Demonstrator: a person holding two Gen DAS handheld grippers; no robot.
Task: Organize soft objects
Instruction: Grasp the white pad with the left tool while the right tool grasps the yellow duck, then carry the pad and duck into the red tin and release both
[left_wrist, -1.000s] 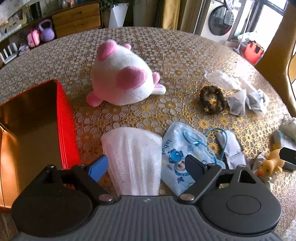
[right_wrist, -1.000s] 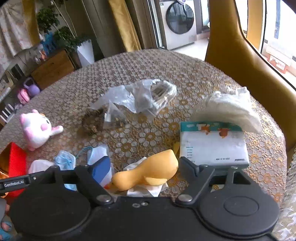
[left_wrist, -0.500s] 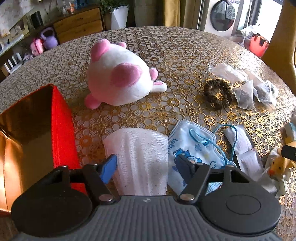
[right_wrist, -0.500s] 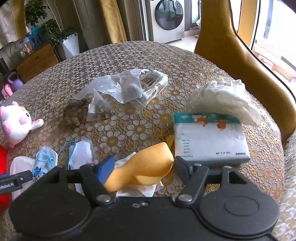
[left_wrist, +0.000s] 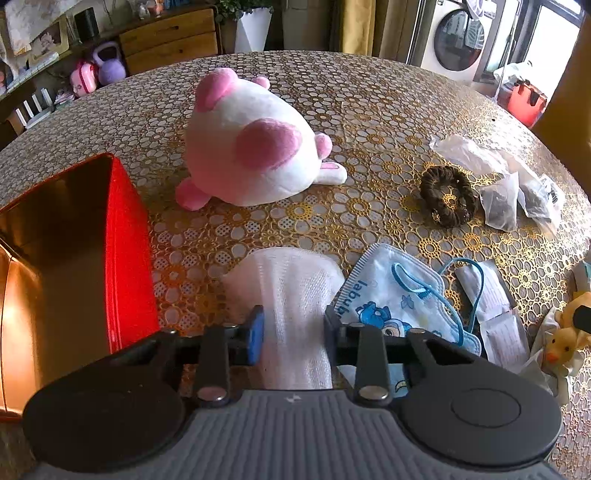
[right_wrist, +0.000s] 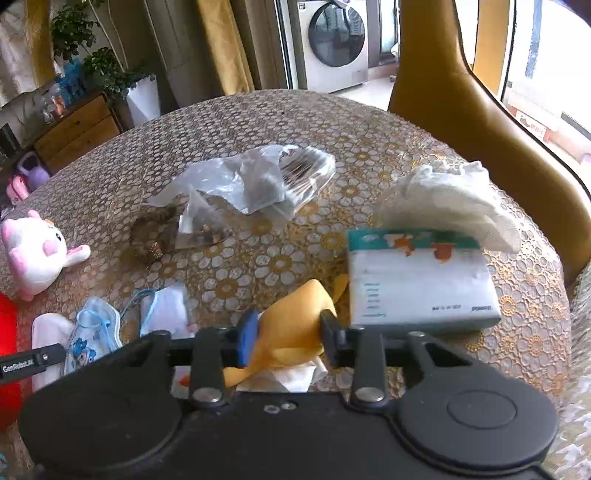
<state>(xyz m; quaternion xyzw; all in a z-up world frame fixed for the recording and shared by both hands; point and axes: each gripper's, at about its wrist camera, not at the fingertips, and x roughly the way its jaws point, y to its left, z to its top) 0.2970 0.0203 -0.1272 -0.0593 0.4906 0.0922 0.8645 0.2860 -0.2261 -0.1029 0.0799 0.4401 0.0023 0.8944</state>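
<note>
A folded white cloth (left_wrist: 291, 280) lies on the patterned table (left_wrist: 369, 110), beside a red box (left_wrist: 125, 251). My left gripper (left_wrist: 293, 332) is closing on it, and both pads press its near end, which bunches between them. In the right wrist view a yellow plush duck (right_wrist: 299, 310) rests on white tissue. My right gripper (right_wrist: 288, 338) is closing on the duck and its pads squeeze the body. The duck's head (left_wrist: 565, 332) shows at the right edge of the left wrist view.
A pink-and-white plush (left_wrist: 251, 147) lies behind the cloth. A child's face mask (left_wrist: 391, 295), a brown scrunchie (left_wrist: 448, 201) and plastic bags (left_wrist: 517, 184) lie to the right. A tissue pack (right_wrist: 417, 280), crumpled white material (right_wrist: 450, 195) and a yellow chair (right_wrist: 461, 110) are near the duck.
Both grippers' jaws have narrowed from wide apart until they pinch: the left on the white cloth, the right on the yellow duck. Neither hand has shifted much.
</note>
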